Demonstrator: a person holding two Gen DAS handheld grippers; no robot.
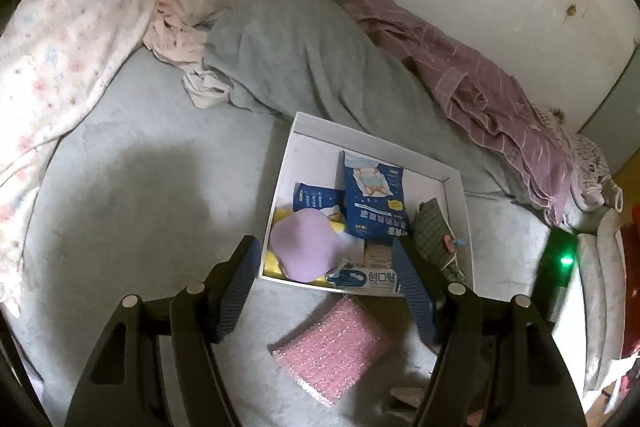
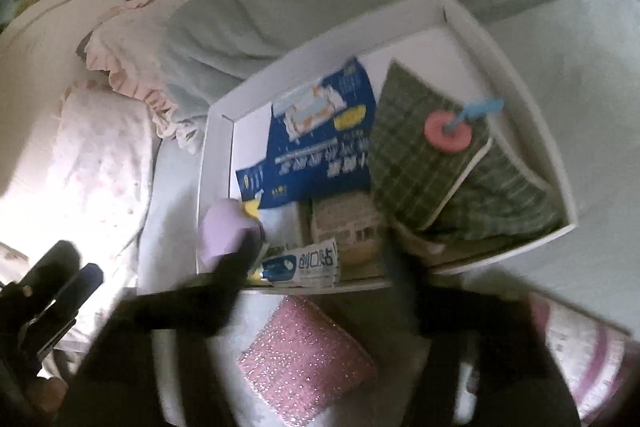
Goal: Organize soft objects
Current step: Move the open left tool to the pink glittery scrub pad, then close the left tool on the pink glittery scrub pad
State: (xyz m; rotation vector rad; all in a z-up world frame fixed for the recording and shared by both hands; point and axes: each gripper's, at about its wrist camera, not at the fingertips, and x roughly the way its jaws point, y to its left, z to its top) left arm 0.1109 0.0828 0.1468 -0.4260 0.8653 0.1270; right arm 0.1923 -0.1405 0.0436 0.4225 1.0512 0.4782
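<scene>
Right-wrist view blurred; white box (image 2: 218, 131) contents overlap; sponge (image 2: 306, 357) outside.

A box (image 1: 454, 183) sat on the bed (image 1: 140, 187), with a heaped blanket (image 1: 296, 55) behind it and pillows (image 1: 68, 39) off to the left; inside the box, a large pouch (image 1: 374, 203) lay near the middle, a checked cloth bundle (image 1: 434, 235) to its right, a round pad (image 1: 302, 247) at the near left corner, and a small packet (image 1: 368, 281) along the near wall; a sponge (image 1: 334, 351) lay on the bed just in front of the box, apart from it; striped clothing (image 1: 472, 83) lay behind the blanket, along the wall.
</scene>
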